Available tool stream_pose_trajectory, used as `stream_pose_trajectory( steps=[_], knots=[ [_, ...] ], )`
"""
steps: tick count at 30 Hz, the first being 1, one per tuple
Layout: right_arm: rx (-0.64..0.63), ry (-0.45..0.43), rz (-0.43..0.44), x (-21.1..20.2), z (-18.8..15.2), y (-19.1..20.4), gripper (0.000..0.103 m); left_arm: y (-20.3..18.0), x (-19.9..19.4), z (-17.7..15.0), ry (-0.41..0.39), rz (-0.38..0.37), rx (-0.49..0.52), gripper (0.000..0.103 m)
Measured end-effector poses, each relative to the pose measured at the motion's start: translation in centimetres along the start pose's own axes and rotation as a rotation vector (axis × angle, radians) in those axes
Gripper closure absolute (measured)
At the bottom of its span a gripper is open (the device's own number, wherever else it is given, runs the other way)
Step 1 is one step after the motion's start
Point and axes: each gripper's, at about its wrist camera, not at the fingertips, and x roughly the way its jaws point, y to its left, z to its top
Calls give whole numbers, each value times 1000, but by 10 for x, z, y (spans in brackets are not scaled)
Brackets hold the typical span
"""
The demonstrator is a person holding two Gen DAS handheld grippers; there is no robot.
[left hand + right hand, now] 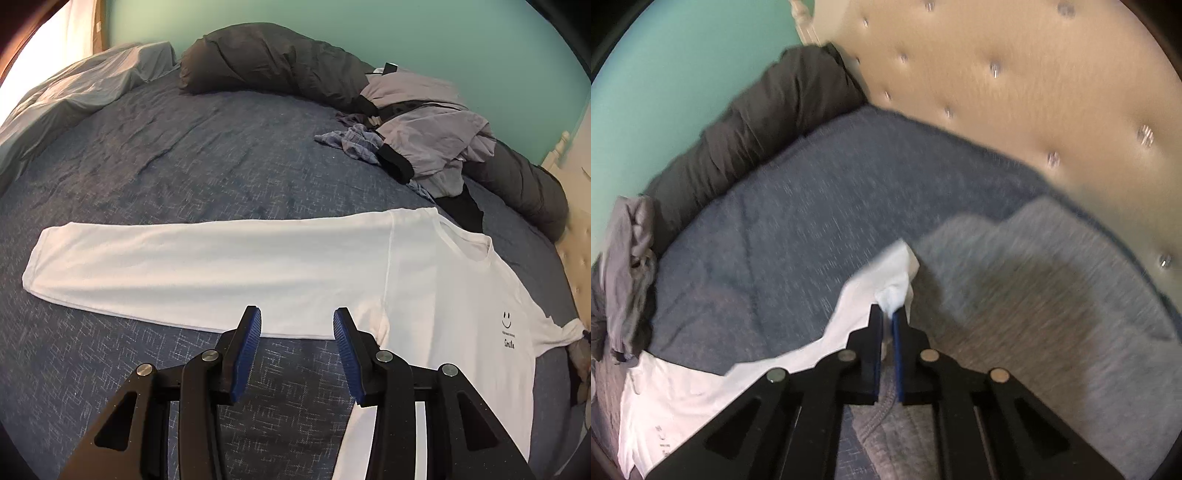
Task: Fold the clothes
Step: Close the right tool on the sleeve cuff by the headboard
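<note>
White long-sleeve shirt (424,295) lies flat on bed (184,166), one sleeve stretched out. Right tool (886,317) pinches the other sleeve's cuff (897,273); left tool (297,325) spread, empty, above the near sleeve. Step: sleeve fold. Next, likely: carry cuff across chest

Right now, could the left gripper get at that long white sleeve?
Probably yes. The left gripper is open just above the sleeve of the white shirt, and nothing lies between them.
</note>
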Motion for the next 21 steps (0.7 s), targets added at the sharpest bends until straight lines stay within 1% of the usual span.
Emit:
stream_pose_trajectory(
  steps=[2,4,8,11,15,18,21],
  knots=[
    [-1,-18,19,-17,7,-3,98,-2,-4,1,-5,-4,2,58],
    [-6,-17,24,-28,11,-5,98,-3,-8,1,-10,-11,-1,58],
    [-17,49,-5,-30,2,-18,98,-4,-15,0,-15,-27,-16,58],
    [4,92,-2,-21,-8,-26,98,-8,-18,-1,-12,-38,-20,58],
    [11,65,39,-25,-14,-21,98,-14,-22,-4,-2,-53,-11,58],
    [-15,37,83,-33,-12,-3,98,-18,-25,-5,3,-58,7,58],
    [-48,7,133,-45,-10,21,98,-20,-26,-7,3,-69,-1,58]
  ],
)
